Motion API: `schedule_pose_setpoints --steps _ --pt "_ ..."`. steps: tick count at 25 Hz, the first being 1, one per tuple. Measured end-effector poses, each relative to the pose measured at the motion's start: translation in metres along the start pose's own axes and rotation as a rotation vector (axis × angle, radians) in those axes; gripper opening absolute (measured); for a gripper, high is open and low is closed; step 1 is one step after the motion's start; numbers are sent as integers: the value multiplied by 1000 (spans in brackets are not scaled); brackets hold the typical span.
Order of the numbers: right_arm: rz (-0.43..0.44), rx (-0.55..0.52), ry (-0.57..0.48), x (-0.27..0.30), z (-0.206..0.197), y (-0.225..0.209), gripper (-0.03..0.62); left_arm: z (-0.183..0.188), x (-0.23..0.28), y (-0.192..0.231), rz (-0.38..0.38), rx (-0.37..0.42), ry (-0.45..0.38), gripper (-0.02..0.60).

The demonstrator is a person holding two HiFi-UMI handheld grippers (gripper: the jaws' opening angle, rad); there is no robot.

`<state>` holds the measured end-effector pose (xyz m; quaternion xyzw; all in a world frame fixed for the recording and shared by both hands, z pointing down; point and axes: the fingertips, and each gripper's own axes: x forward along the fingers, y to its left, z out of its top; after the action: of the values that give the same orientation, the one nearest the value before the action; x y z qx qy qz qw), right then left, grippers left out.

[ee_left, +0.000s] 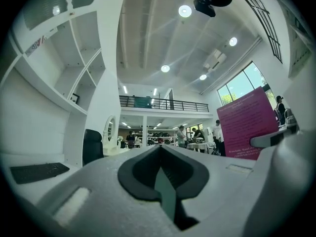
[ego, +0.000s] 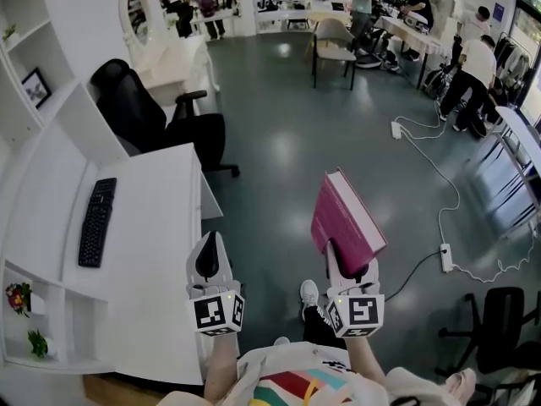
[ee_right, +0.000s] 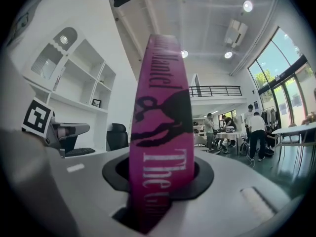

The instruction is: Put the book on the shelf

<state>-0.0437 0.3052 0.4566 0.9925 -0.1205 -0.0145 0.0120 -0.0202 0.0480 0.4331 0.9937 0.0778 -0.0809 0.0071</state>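
The book (ego: pixel 347 218) was held clear of every surface, over open floor to the right of the desk (ego: pixel 152 227). The right gripper (ego: pixel 352 267) pinched it across the covers at the spine end. Its long axis ran forward and up, away from the person. The shelf (ego: pixel 63 100) stood well to the left, beyond the desk's far edge, so the carry would likely run leftward. The left gripper (ego: pixel 211 265), jaws pressed together on nothing, hung at the desk's right edge, nearer the shelf.

I see 1 black keyboard (ego: pixel 95 222) on the white table (ego: pixel 156 260), 1 black office chair (ego: pixel 148 121) just beside it, and a white power strip (ego: pixel 446 257) on the grey floor (ego: pixel 279 112).
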Motion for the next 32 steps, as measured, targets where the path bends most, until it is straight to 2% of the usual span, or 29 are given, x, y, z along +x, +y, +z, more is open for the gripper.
schedule_pose_setpoints --steps 9,18,22,26,32 --pt "37 10 -52 121 22 -73 146 16 121 -19 46 25 -47 -2" --pt "117 -4 -59 225 16 -116 146 -6 220 -26 103 44 -56 -2" --pt "157 7 -39 257 7 -132 146 -12 242 -36 130 61 -40 -2" --pt "244 13 -26 283 -1 -123 146 -17 237 -21 220 88 -22 -2" --pt "420 15 -24 319 -6 -59 145 -33 215 38 390 82 24 -2"
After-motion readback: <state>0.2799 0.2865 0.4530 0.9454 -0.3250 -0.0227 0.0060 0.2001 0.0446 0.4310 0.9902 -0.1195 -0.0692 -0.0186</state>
